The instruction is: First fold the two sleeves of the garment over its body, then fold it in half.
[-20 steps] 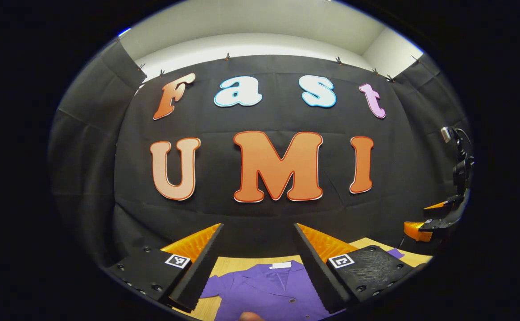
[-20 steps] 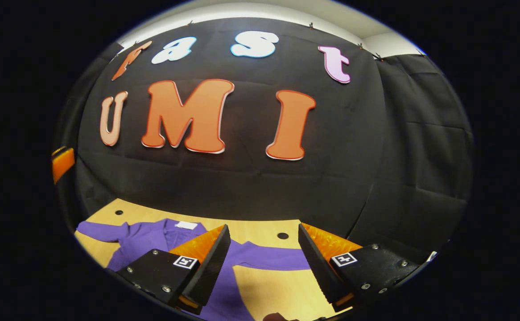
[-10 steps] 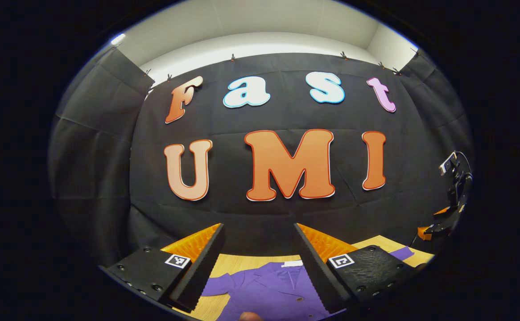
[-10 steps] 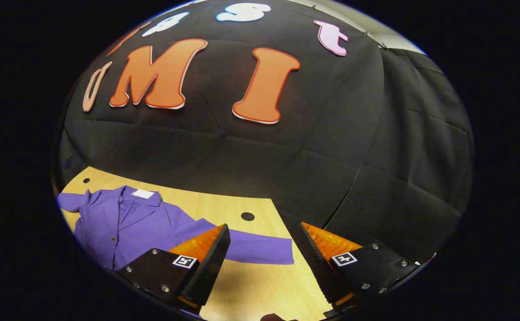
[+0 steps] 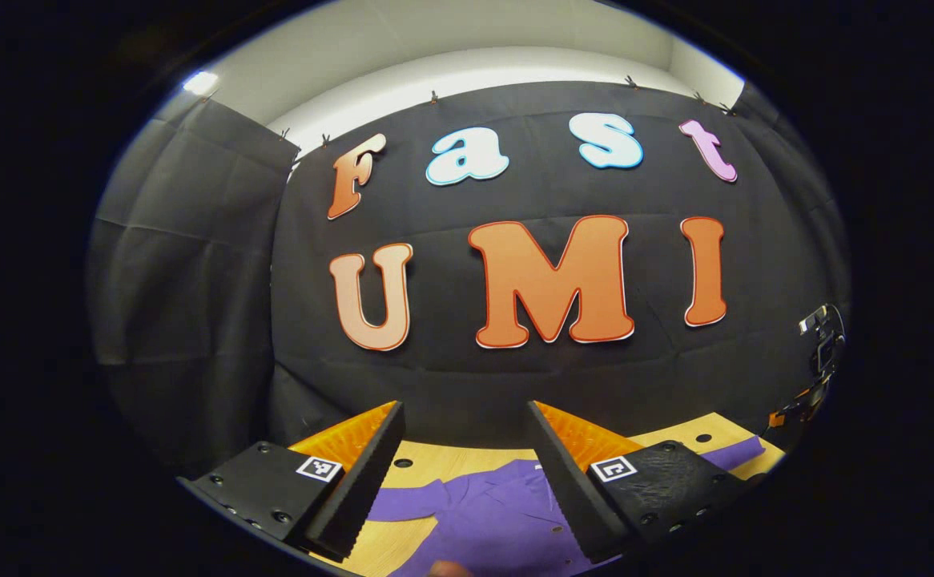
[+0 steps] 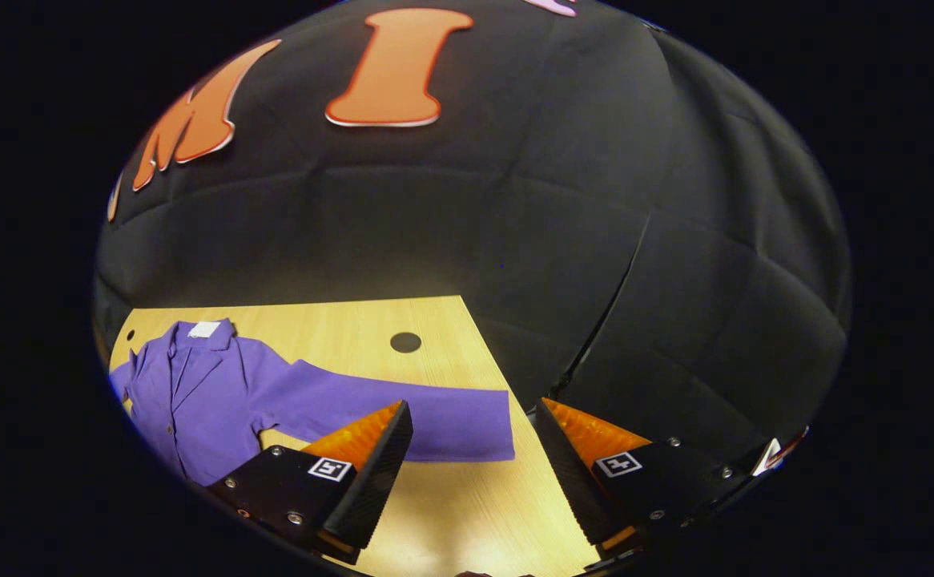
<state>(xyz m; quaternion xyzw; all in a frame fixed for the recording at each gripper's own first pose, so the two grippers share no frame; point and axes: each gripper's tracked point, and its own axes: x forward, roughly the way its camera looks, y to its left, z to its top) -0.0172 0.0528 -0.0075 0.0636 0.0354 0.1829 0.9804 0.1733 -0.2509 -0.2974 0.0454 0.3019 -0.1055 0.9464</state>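
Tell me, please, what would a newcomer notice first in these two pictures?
The purple garment lies flat on the wooden table, one long sleeve stretched toward the table's edge. The right gripper is open, just before that sleeve's cuff. The left gripper is open too, over the garment's body.

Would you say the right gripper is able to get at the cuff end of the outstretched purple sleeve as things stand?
Probably yes. The right gripper is open, and the sleeve lies flat on the table just ahead of its jaws, the cuff showing between them with nothing on it or in the way.
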